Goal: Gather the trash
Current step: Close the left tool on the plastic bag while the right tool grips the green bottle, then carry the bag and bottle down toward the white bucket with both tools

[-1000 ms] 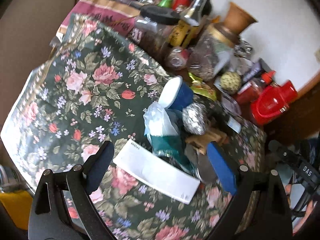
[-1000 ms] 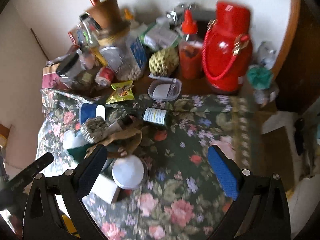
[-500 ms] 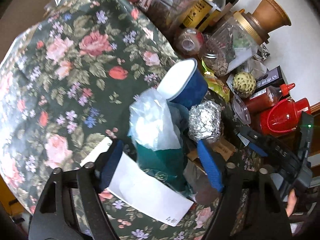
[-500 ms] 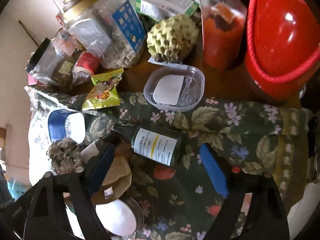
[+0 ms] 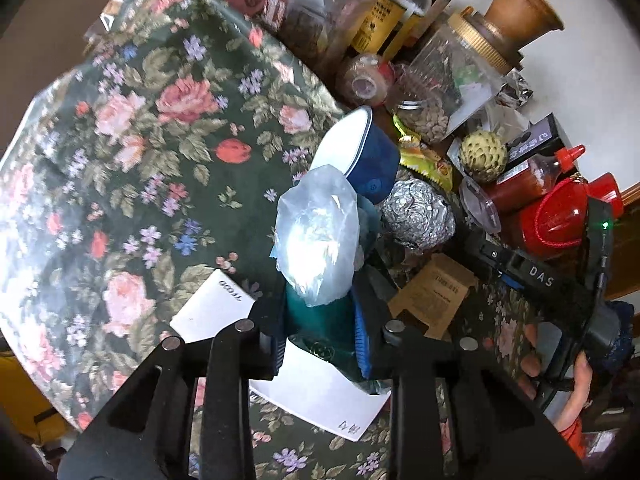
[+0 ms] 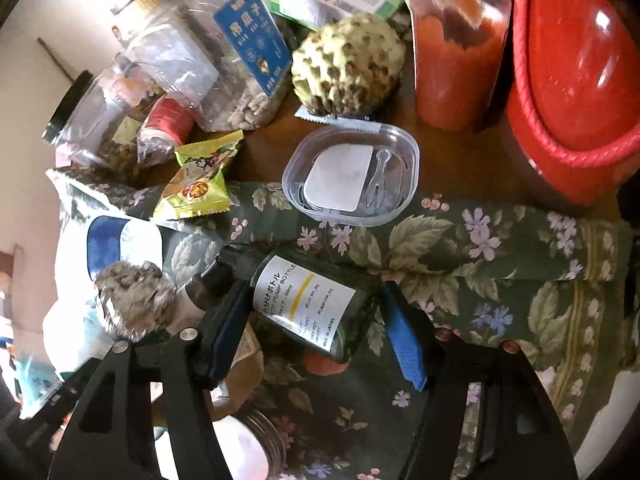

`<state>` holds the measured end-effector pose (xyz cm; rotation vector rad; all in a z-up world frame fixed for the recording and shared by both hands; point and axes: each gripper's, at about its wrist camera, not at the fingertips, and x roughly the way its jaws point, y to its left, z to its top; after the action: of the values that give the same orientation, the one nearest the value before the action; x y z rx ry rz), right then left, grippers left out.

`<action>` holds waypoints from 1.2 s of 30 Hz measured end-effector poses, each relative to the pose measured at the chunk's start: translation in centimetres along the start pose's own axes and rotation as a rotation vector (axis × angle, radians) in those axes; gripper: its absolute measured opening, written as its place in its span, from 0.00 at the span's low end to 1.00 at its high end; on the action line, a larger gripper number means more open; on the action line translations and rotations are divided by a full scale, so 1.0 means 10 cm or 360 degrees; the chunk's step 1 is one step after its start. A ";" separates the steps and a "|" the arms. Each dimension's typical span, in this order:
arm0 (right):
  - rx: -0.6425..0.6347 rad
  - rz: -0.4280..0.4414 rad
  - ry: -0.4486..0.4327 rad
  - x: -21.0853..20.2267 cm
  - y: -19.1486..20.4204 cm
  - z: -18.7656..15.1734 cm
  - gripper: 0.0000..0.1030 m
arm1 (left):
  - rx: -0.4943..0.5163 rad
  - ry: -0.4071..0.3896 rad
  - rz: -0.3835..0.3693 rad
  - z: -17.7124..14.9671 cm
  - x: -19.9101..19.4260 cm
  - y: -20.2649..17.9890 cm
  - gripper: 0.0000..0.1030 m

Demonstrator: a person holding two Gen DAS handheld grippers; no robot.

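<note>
OK, your left gripper (image 5: 320,336) has just closed on the teal bag (image 5: 316,320) atop the pile; right gripper (image 6: 312,332), closing, straddles the bottle (image 6: 308,308) flat on the cloth (image 6: 480,264), pads not clearly pressing yet.

Home: floral tablecloth (image 5: 168,128), food jars (image 6: 236,64).

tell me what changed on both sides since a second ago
Both came down closer while closing. The left hand-held gripper now pinches the teal wrapper under the clear crumpled plastic bag. The right hand-held gripper brackets the dark pump bottle with white label, pads apparently not pressing yet. The trash pile and the floral tablecloth stayed put.
</note>
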<state>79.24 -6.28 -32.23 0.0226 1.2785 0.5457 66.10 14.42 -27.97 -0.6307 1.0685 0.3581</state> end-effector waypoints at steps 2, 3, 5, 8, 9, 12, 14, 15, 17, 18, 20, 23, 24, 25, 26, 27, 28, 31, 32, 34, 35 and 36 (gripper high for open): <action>-0.0029 -0.0004 -0.0035 -0.09 0.01 -0.04 0.61 | 0.0019 -0.0036 0.0021 -0.01 -0.11 -0.01 0.26; -0.0036 -0.0008 -0.0051 -0.13 0.00 -0.06 0.61 | 0.0033 -0.0058 0.0043 -0.01 -0.17 -0.02 0.26; -0.0072 -0.0033 -0.0110 -0.25 0.01 -0.08 0.61 | 0.0053 -0.0091 0.0081 -0.01 -0.27 -0.02 0.26; -0.0103 -0.0047 -0.0164 -0.43 0.04 -0.13 0.61 | 0.0056 -0.0139 0.0101 -0.01 -0.46 -0.02 0.26; -0.0111 -0.0042 -0.0176 -0.46 0.04 -0.14 0.61 | 0.0059 -0.0152 0.0101 -0.02 -0.52 0.00 0.26; -0.0142 -0.0033 -0.0230 -0.67 0.14 -0.23 0.61 | 0.0088 -0.0210 0.0106 -0.03 -0.73 -0.03 0.26; -0.0165 -0.0036 -0.0281 -0.84 0.18 -0.31 0.61 | 0.0124 -0.0260 0.0094 -0.05 -0.90 -0.05 0.26; -0.0173 -0.0045 -0.0315 -0.94 0.21 -0.35 0.61 | 0.0137 -0.0286 0.0094 -0.05 -0.97 -0.07 0.25; -0.0175 -0.0048 -0.0372 -1.13 0.26 -0.42 0.61 | 0.0161 -0.0339 0.0082 -0.06 -1.14 -0.08 0.25; -0.0171 -0.0043 -0.0393 -1.19 0.31 -0.45 0.61 | 0.0161 -0.0364 0.0051 -0.07 -1.24 -0.07 0.25; -0.0163 -0.0027 -0.0443 -1.37 0.39 -0.54 0.61 | 0.0159 -0.0404 -0.0034 -0.08 -1.44 -0.05 0.25; -0.0144 -0.0024 -0.0532 -1.63 0.55 -0.72 0.61 | 0.0223 -0.0494 -0.0098 -0.15 -1.78 -0.01 0.25; -0.0137 -0.0028 -0.0563 -1.74 0.60 -0.81 0.61 | 0.0248 -0.0520 -0.0109 -0.18 -1.87 -0.01 0.25; -0.0131 -0.0032 -0.0587 -1.82 0.63 -0.88 0.61 | 0.0282 -0.0551 -0.0124 -0.23 -1.99 0.01 0.25; -0.0120 -0.0039 -0.0628 -1.94 0.71 -1.00 0.61 | 0.0313 -0.0577 -0.0141 -0.28 -2.10 0.05 0.25; -0.0113 -0.0042 -0.0653 -2.02 0.76 -1.10 0.61 | 0.0336 -0.0593 -0.0154 -0.33 -2.18 0.08 0.25; -0.0107 -0.0047 -0.0672 -2.08 0.81 -1.18 0.61 | 0.0369 -0.0607 -0.0176 -0.39 -2.27 0.13 0.25; -0.0079 -0.0088 -0.0740 -2.25 1.02 -1.51 0.61 | 0.0466 -0.0617 -0.0218 -0.58 -2.51 0.27 0.25; -0.0063 -0.0102 -0.0764 -2.30 1.11 -1.66 0.61 | 0.0504 -0.0620 -0.0219 -0.66 -2.59 0.32 0.25; -0.0042 -0.0115 -0.0791 -2.36 1.21 -1.85 0.61 | 0.0559 -0.0619 -0.0243 -0.79 -2.71 0.45 0.25; -0.0026 -0.0126 -0.0807 -2.39 1.30 -2.01 0.61 | 0.0582 -0.0615 -0.0269 -0.86 -2.78 0.53 0.25; -0.0016 -0.0132 -0.0817 -2.42 1.35 -2.09 0.61 | 0.0599 -0.0610 -0.0287 -0.92 -2.82 0.60 0.25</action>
<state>50.80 -9.97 -12.60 0.0948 0.7726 0.4380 43.67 13.89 -7.66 -0.3001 0.6797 0.1071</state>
